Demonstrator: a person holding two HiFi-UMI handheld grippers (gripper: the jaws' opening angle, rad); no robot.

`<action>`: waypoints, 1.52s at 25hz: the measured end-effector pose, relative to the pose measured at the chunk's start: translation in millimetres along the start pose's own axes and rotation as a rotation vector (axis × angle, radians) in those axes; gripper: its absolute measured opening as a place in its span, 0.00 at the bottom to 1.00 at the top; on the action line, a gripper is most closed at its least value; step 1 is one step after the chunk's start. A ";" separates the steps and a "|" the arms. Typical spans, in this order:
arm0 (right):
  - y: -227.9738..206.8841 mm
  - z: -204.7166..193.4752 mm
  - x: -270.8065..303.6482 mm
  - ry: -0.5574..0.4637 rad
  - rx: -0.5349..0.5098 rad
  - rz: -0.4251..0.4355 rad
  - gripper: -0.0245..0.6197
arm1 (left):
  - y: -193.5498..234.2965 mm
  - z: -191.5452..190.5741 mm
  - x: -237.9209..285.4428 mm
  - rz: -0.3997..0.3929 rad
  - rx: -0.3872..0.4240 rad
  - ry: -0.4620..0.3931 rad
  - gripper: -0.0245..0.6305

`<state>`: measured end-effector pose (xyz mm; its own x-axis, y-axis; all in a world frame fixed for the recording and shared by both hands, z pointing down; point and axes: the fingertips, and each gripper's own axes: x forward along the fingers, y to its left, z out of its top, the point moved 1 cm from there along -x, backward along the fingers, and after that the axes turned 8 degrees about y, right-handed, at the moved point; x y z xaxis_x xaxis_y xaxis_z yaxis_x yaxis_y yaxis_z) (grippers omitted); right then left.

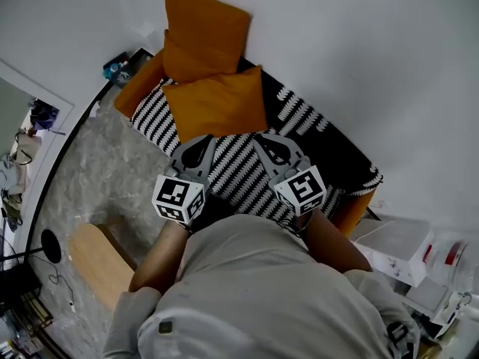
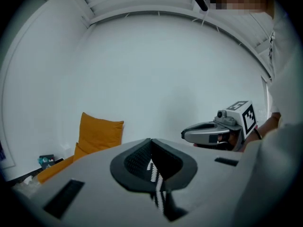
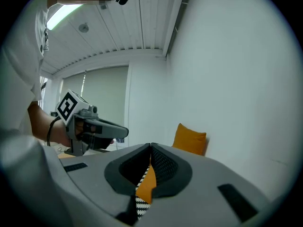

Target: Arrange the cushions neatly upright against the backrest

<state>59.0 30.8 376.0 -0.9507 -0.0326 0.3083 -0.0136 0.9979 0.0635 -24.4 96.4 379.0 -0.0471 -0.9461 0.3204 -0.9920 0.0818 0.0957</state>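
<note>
My left tongs (image 1: 200, 142) are pressed shut with nothing in them, hovering over the middle of the striped sofa seat (image 1: 247, 174). Just beyond their tips a flat orange cushion (image 1: 218, 103) lies on that seat. Behind it, at the seat's far left end, a slumped cushion (image 1: 187, 62) sits in front of an upright cushion (image 1: 206, 21) that leans on the white wall (image 1: 359, 51). My right tongs (image 1: 266, 139) are likewise closed and empty, over the seat just beside the left pair.
</note>
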 end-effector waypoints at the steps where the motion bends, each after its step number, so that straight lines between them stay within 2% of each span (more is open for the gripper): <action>1: -8.1 0.4 10.2 0.005 0.002 -0.002 0.08 | 8.8 2.1 8.4 -0.007 -0.001 0.005 0.05; 12: -71.3 3.1 130.0 0.096 0.030 -0.003 0.08 | 119.1 7.7 84.1 -0.083 0.003 0.122 0.05; 16: -96.8 -2.0 171.4 0.138 0.052 -0.006 0.09 | 157.6 2.0 114.8 -0.127 -0.010 0.177 0.05; 20: -115.7 -16.7 209.5 0.198 0.063 0.005 0.09 | 192.1 -9.2 140.3 -0.156 0.012 0.232 0.06; 23: -129.1 -32.1 237.8 0.258 0.045 0.007 0.19 | 219.3 -23.3 157.7 -0.175 0.027 0.279 0.06; 25: -137.3 -43.6 256.0 0.302 0.027 0.019 0.23 | 237.3 -34.6 168.9 -0.184 0.046 0.317 0.06; 32: -169.4 -85.6 308.4 0.447 -0.106 0.071 0.33 | 282.1 -78.2 210.1 -0.233 0.143 0.461 0.21; 38: -197.0 -148.8 354.7 0.621 -0.203 0.116 0.39 | 321.2 -123.6 246.1 -0.280 0.198 0.586 0.33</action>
<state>-229.5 -185.7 614.0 -0.5868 -0.0126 0.8096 0.1947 0.9683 0.1562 -340.2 -71.4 605.0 0.2307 -0.5925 0.7719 -0.9629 -0.2533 0.0934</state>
